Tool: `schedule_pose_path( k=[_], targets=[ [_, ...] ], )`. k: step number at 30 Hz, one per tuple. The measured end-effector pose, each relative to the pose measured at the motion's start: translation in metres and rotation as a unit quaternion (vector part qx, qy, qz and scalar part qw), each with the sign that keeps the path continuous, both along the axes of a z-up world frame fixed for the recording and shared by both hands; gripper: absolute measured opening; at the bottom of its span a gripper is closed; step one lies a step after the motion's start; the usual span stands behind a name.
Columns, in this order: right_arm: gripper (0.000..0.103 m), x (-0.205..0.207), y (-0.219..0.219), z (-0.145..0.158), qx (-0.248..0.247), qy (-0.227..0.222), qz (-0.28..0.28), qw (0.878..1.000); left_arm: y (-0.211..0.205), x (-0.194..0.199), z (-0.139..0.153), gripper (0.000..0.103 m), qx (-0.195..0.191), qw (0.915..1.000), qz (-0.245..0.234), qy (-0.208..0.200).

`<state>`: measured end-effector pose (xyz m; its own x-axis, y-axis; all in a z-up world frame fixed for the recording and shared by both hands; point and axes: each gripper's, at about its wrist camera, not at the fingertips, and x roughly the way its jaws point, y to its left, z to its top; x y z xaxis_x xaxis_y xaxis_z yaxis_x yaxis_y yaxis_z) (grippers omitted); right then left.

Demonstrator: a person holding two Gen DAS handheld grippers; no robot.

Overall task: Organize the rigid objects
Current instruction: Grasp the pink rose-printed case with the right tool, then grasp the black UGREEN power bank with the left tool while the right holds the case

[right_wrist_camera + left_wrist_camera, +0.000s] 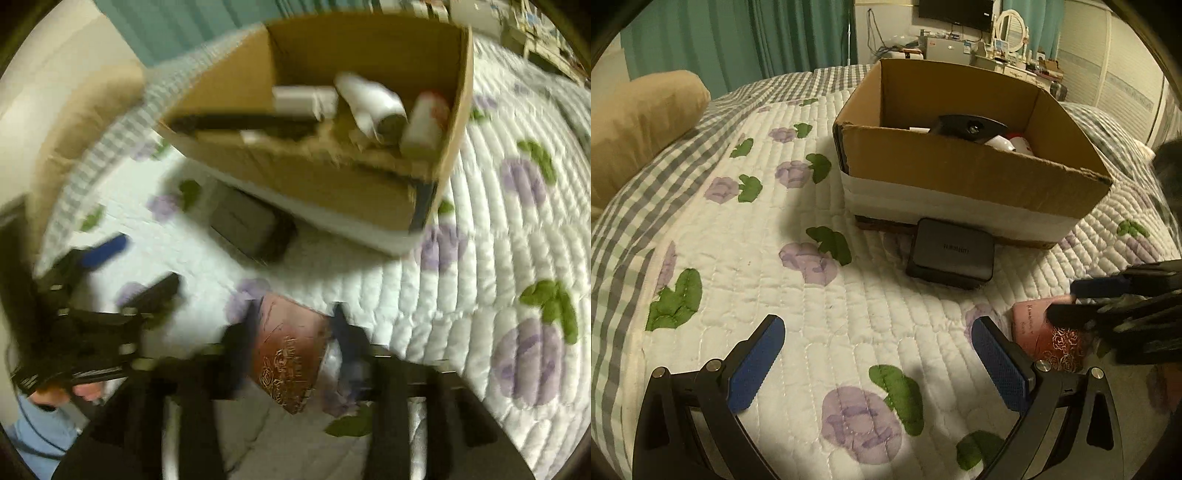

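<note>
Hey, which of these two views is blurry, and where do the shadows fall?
Left wrist view: sharp, fisheye-bent at the edges; a dark shadow lies on the quilt left of the cardboard box. Right wrist view: smeared with motion blur, so the pink box between the right gripper fingers looks soft.

Both wrist cameras look steeply down at the bed (849,295) from near; both show the cardboard box (960,177) and black device (255,225)
</note>
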<state>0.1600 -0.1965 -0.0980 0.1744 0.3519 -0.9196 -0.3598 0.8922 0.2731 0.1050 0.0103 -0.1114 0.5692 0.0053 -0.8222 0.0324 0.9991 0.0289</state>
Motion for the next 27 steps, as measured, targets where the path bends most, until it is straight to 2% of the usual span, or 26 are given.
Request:
schedule_pose_path(
  k=[2, 3, 7, 10, 12, 13, 14, 16, 17, 19, 20, 21, 24, 27],
  targets=[
    [0.059, 0.004, -0.001, -0.021, -0.037, 0.044, -0.004, 0.998, 0.000, -0.002, 0.000, 0.103, 0.000, 1.0000, -0.001, 0.000],
    [0.059, 0.006, -0.001, -0.025, -0.047, 0.052, -0.002, 0.998, 0.001, -0.002, 0.000, 0.103, 0.000, 1.0000, 0.000, 0.000],
    [0.071, 0.016, 0.005, -0.033, -0.055, 0.074, 0.005, 0.996, 0.000, -0.001, 0.001, 0.103, 0.001, 1.0000, 0.002, 0.000],
    [0.071, 0.020, 0.002, -0.031, -0.038, 0.076, 0.006, 0.996, 0.000, -0.003, 0.002, 0.103, -0.001, 1.0000, 0.003, -0.002],
    [0.057, 0.018, -0.006, -0.023, -0.017, 0.069, 0.005, 0.997, 0.002, -0.004, 0.004, 0.103, -0.003, 1.0000, 0.004, -0.005],
    [0.042, 0.009, -0.010, -0.019, 0.004, 0.065, 0.005, 0.998, 0.003, -0.005, 0.005, 0.103, -0.004, 1.0000, 0.005, -0.006],
    [0.031, 0.006, -0.016, -0.010, 0.025, 0.056, 0.004, 0.998, 0.005, -0.006, 0.006, 0.103, -0.004, 0.9999, 0.007, -0.007],
    [0.029, 0.000, -0.025, 0.008, 0.050, 0.028, 0.004, 0.998, 0.007, -0.006, 0.008, 0.103, -0.005, 0.9999, 0.011, -0.008],
    [0.028, -0.005, -0.028, 0.020, 0.079, 0.015, 0.005, 0.997, 0.008, -0.007, 0.010, 0.103, -0.004, 0.9998, 0.013, -0.010],
    [0.025, -0.012, -0.033, 0.037, 0.138, 0.009, 0.012, 0.990, 0.010, -0.009, 0.013, 0.103, 0.002, 0.9997, 0.018, -0.016],
    [0.025, -0.018, -0.030, 0.042, 0.147, 0.011, 0.019, 0.989, 0.011, -0.010, 0.014, 0.103, 0.007, 0.9996, 0.021, -0.019],
    [0.025, -0.021, -0.026, 0.041, 0.144, 0.014, 0.026, 0.989, 0.014, -0.010, 0.016, 0.103, 0.013, 0.9993, 0.027, -0.021],
    [0.025, -0.021, -0.006, 0.017, 0.073, 0.026, 0.036, 0.996, 0.021, -0.010, 0.018, 0.103, 0.016, 0.9989, 0.037, -0.023],
    [0.020, -0.026, -0.005, 0.009, 0.046, 0.029, 0.032, 0.998, 0.024, -0.010, 0.019, 0.103, 0.009, 0.9991, 0.033, -0.025]
  ],
)
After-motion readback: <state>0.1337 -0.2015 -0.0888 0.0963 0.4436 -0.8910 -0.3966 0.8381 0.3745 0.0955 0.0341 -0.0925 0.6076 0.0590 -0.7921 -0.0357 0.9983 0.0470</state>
